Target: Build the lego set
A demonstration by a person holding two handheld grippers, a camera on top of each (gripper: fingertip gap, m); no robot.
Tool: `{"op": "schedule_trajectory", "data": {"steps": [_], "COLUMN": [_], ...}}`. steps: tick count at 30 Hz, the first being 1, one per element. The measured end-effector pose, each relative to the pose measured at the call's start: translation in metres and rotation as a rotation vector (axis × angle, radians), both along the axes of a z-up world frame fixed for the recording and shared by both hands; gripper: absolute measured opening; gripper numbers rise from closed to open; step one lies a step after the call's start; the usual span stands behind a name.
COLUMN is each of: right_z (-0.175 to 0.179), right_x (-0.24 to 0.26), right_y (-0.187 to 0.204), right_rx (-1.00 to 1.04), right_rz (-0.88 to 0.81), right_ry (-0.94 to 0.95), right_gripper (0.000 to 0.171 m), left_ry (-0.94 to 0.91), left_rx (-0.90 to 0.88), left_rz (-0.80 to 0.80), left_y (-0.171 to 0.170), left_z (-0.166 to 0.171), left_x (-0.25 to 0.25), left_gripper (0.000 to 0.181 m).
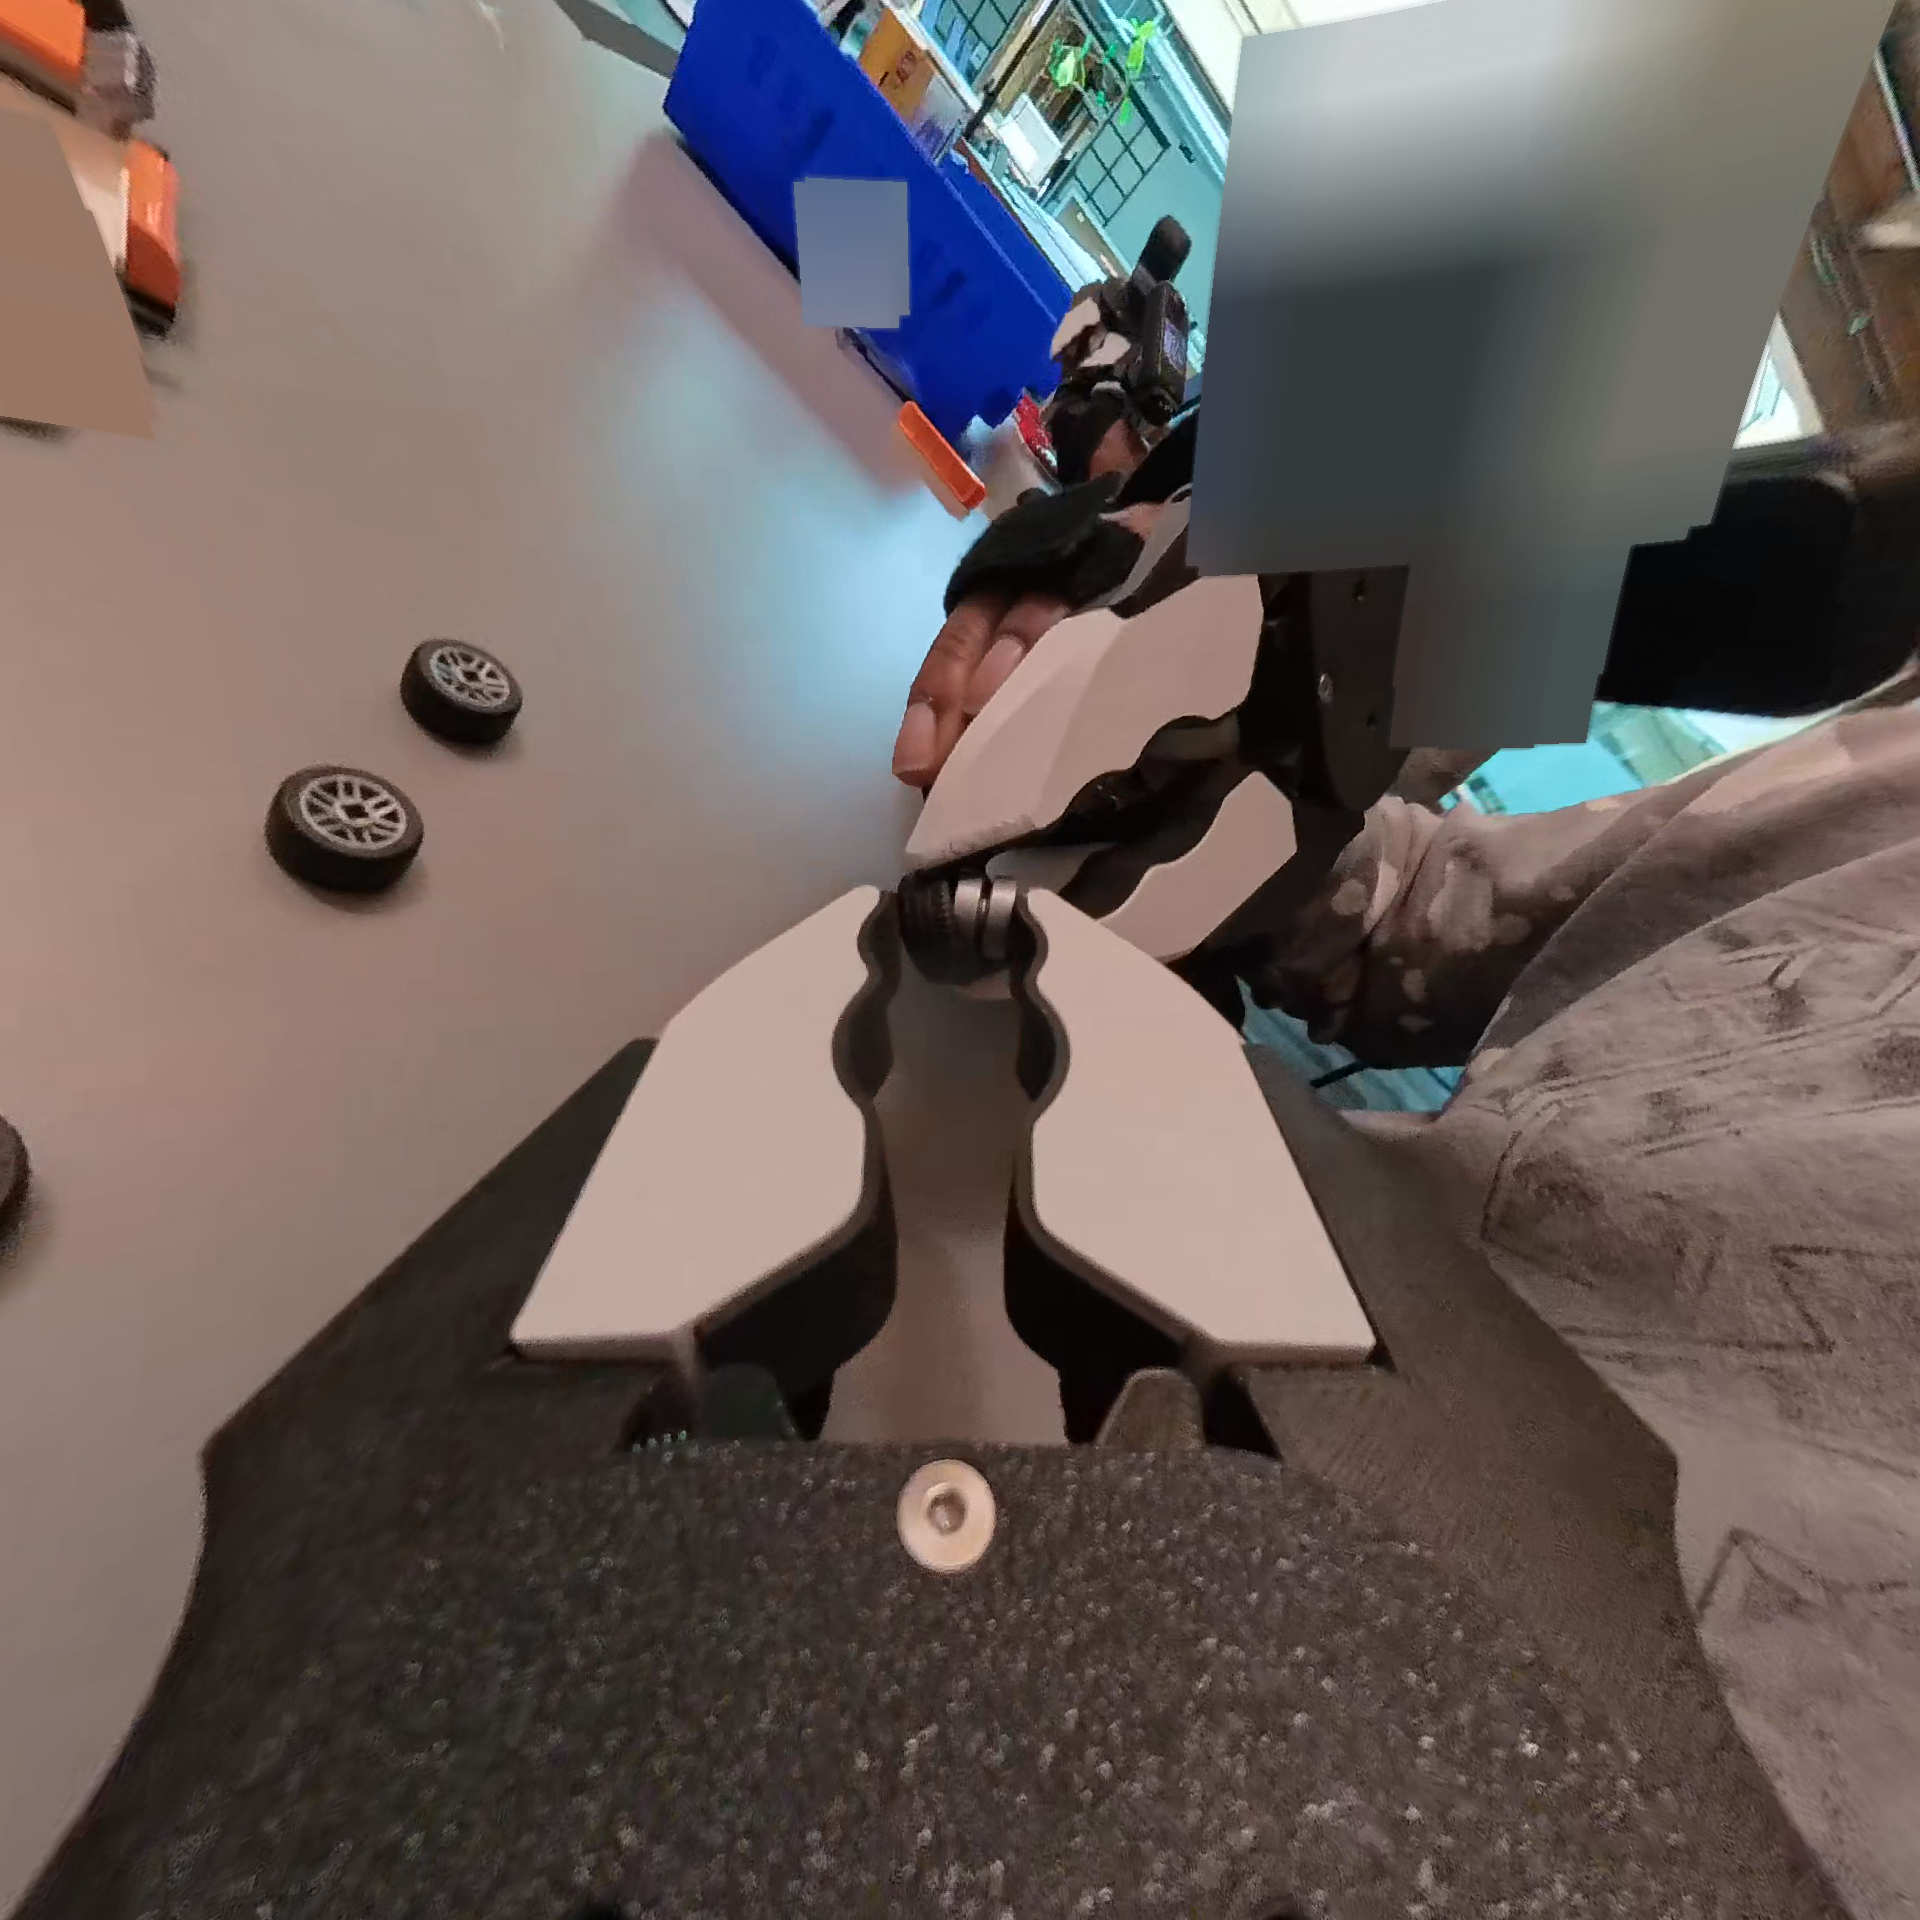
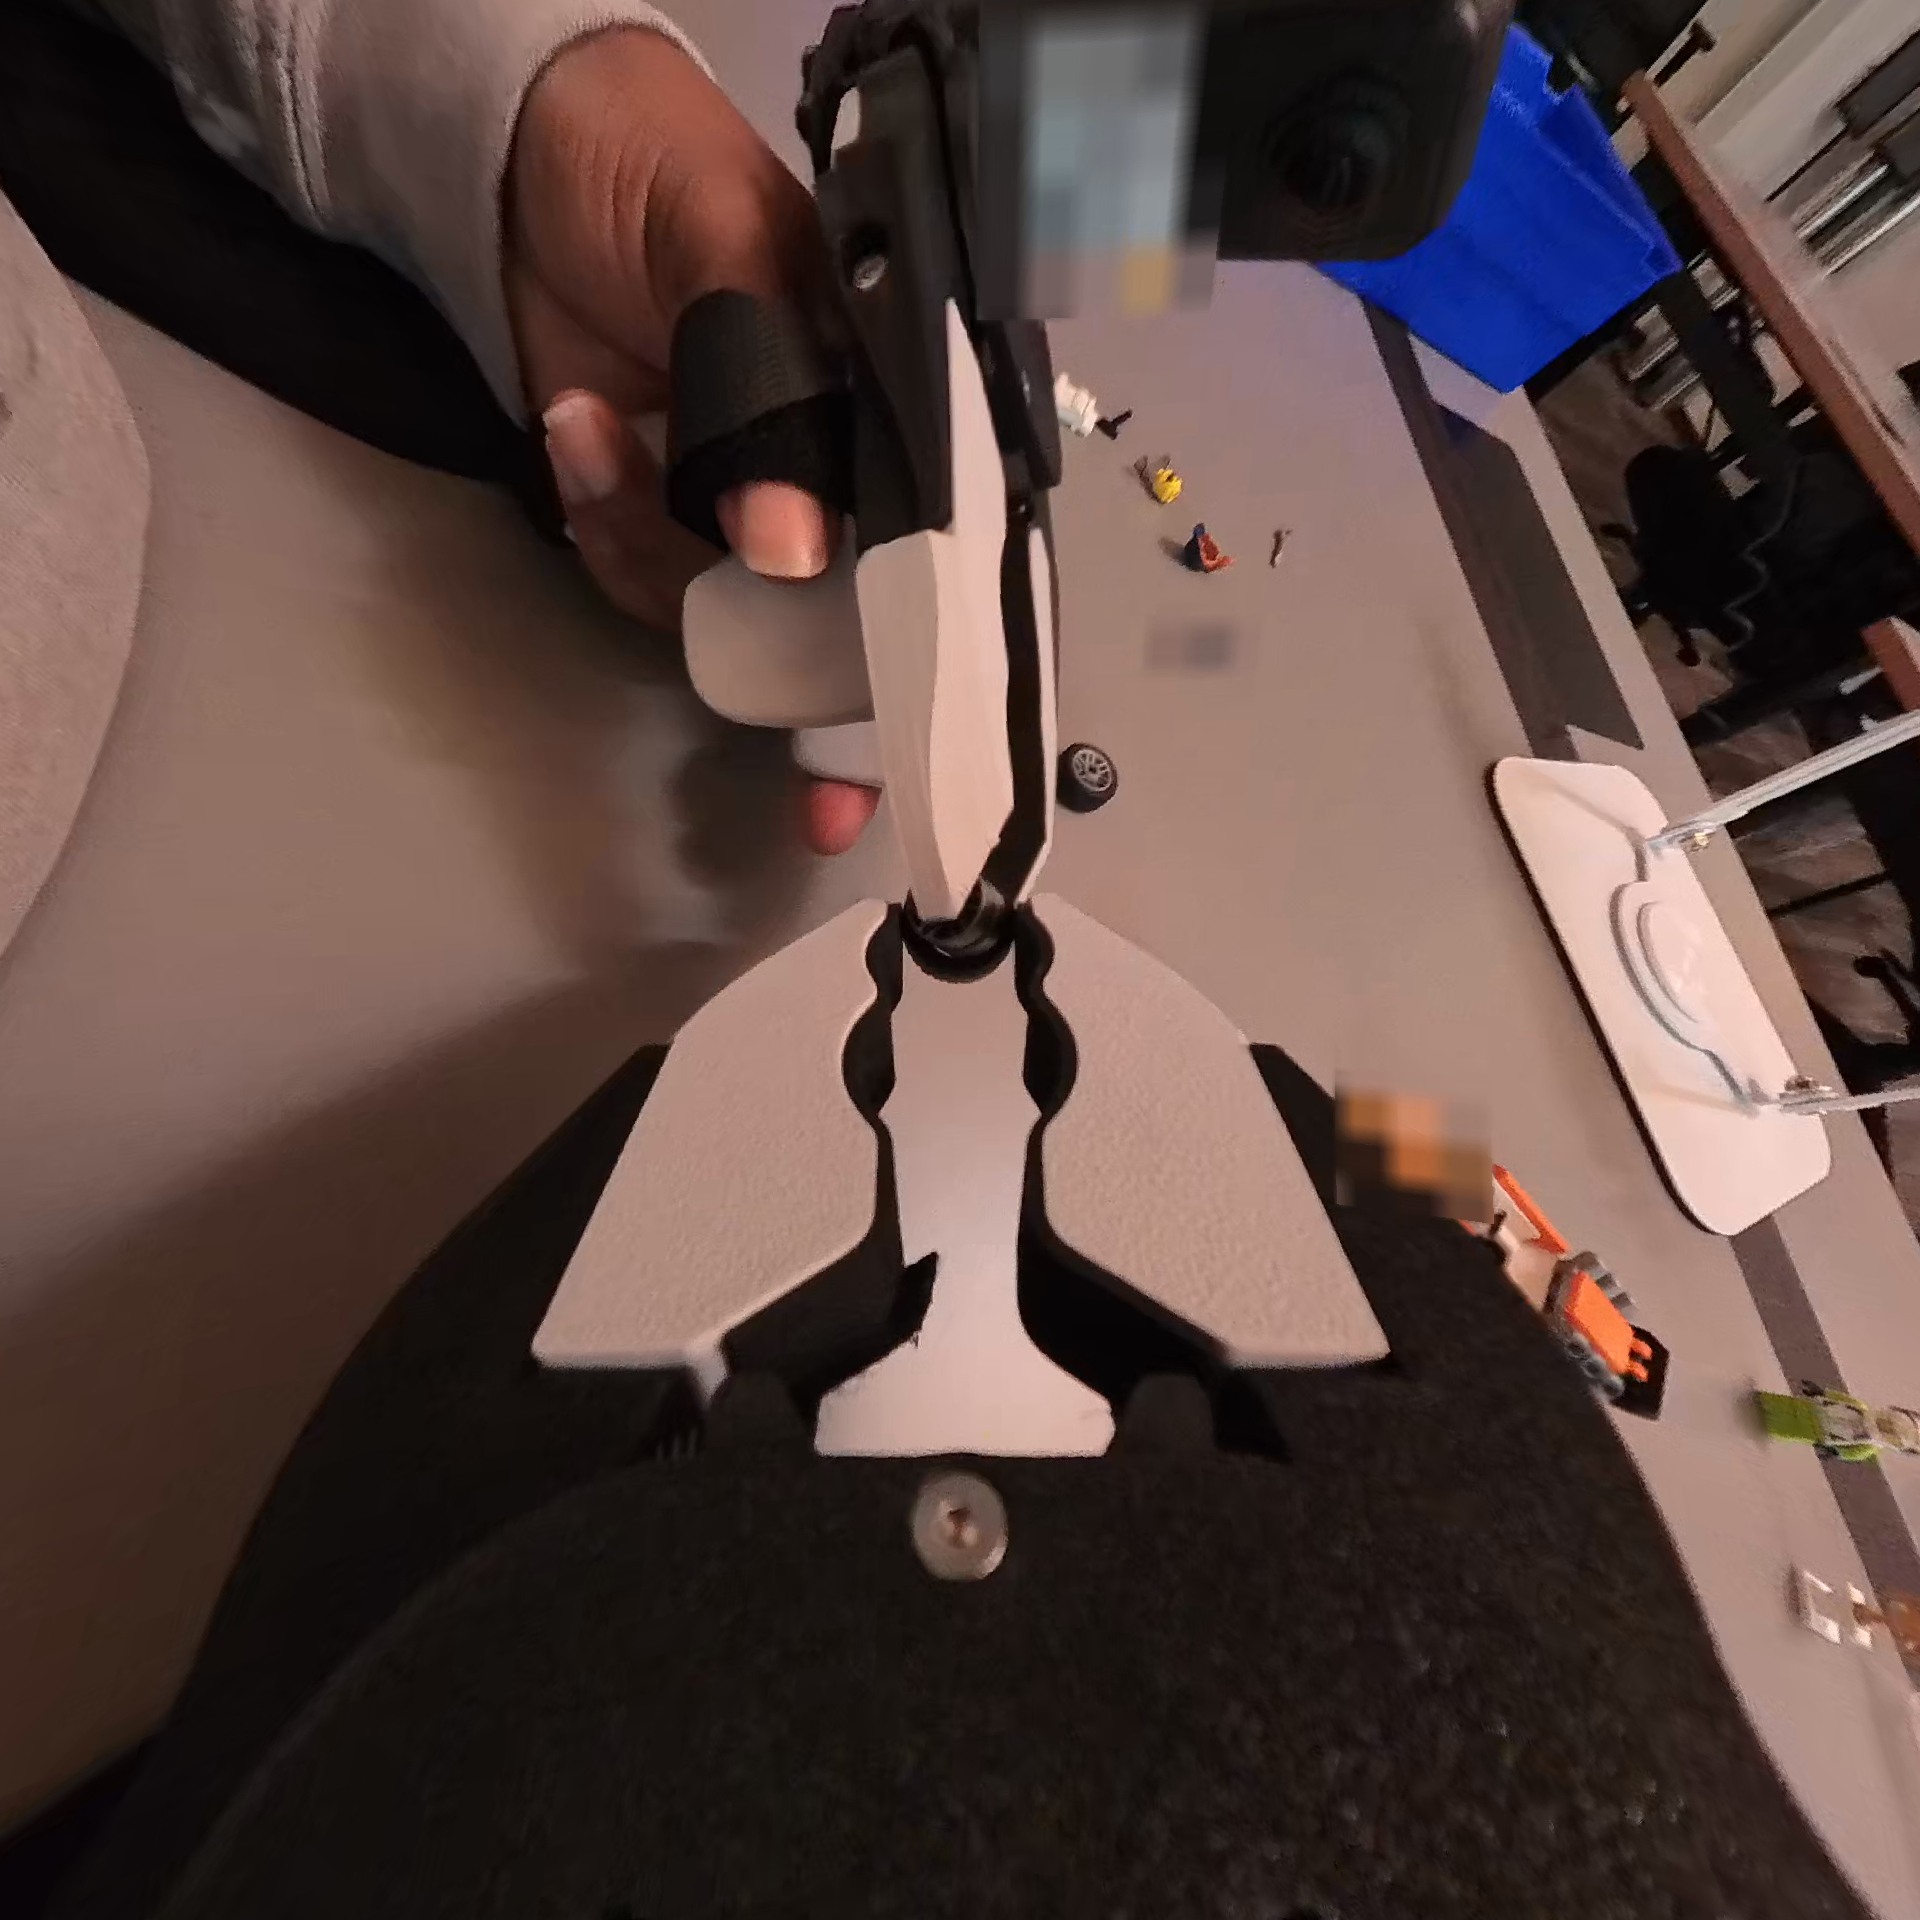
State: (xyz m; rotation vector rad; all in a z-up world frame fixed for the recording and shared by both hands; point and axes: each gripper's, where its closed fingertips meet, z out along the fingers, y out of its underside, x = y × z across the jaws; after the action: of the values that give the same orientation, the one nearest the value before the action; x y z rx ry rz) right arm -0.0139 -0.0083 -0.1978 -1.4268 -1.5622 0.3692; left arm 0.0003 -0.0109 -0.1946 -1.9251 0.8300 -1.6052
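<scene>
A small wheel (image 1: 951, 925), a black tyre with a grey rim, is pinched between my left gripper's (image 1: 951, 906) white fingertips, held above the grey table (image 1: 416, 468). My right gripper (image 1: 966, 857) comes in from the upper right, and its tips meet the same wheel. In the right wrist view the right gripper (image 2: 956, 925) is shut on the black tyre (image 2: 951, 943), and the left gripper (image 2: 971, 883) comes down onto it from above. I cannot tell which part of the wheel each one grips. A hand (image 2: 644, 312) holds the left gripper.
Two loose wheels (image 1: 462, 688) (image 1: 345, 826) lie on the table to the left, and another (image 2: 1088, 774) lies beyond the grippers. An orange-white Lego build (image 2: 1569, 1288), a green-white piece (image 2: 1829, 1423), small loose parts (image 2: 1205, 551) and a white stand base (image 2: 1662, 987) lie to the right. A blue bin (image 1: 852, 125) stands at the table's far edge. The grippers are tip to tip, or close to it.
</scene>
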Motion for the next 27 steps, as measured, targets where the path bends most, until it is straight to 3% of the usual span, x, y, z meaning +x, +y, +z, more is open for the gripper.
{"op": "schedule_trajectory", "data": {"steps": [13,20,27], "right_z": [0.014,0.014,0.017], "right_x": [0.009,0.007,0.009], "right_y": [-0.017,-0.029,-0.029], "right_rx": [-0.467,-0.482,-0.372], "right_rz": [0.097,0.161,0.139], "right_ry": [0.286,0.272,0.241], "right_gripper": [0.024,0.021,0.015], "left_ry": [0.117,0.140,0.124], "left_rx": [0.490,0.651,0.680], "left_rz": [-0.062,-0.118,-0.099], "left_y": [-0.011,-0.022,-0.021], "left_z": [0.008,0.007,0.010], "left_x": [-0.002,-0.002,-0.002], "left_gripper": [0.017,0.016,0.016]}}
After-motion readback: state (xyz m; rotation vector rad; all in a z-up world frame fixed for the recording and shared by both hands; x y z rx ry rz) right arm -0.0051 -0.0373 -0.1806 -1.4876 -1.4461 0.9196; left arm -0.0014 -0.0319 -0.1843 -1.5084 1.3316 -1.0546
